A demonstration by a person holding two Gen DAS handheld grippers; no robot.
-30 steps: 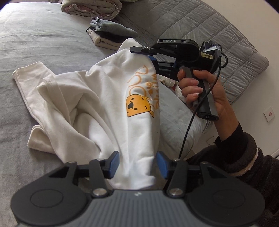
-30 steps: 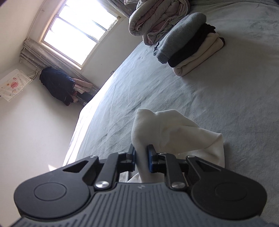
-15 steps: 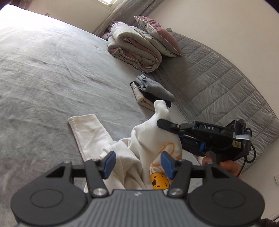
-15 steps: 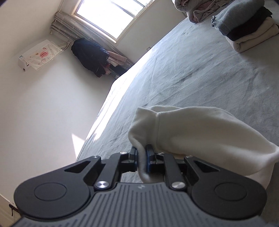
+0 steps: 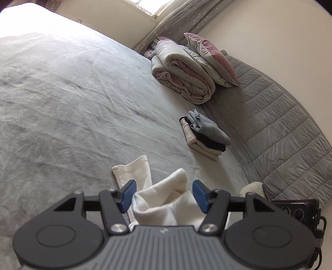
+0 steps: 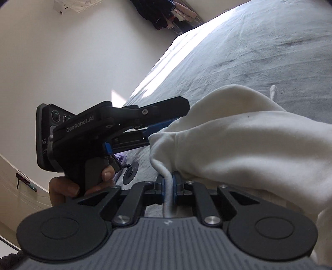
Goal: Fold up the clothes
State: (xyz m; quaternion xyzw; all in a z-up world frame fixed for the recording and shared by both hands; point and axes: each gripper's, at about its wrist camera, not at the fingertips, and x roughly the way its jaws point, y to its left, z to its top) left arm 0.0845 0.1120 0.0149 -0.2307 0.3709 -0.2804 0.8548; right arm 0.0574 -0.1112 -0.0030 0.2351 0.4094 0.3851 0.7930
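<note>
A: Tongs, left [image 5: 164,194]: jaws standing apart and opening further, with a bunched fold of the white sweatshirt [image 5: 164,204] lying between the blue pads [image 5: 128,195]; whether either pad touches the cloth cannot be told.

B: Tongs, right [image 6: 168,184]: jaws nearly together, clamped on a thin edge of the same sweatshirt, whose bulk drapes away to the right over the grey bed [image 6: 259,47].

A: Left wrist view only: one sleeve [image 5: 134,171] lying flat on the bed ahead of the tongs; a stack of folded clothes [image 5: 204,135] farther off; a rolled quilt [image 5: 182,72] with a pink pillow [image 5: 211,58] against the quilted headboard [image 5: 276,128].

B: Right wrist view only: the left tongs seen from the side, gripped by a hand [image 6: 66,184], its fingers reaching to the edge of the cloth; dark clothes [image 6: 164,12] hanging at the far wall.
</note>
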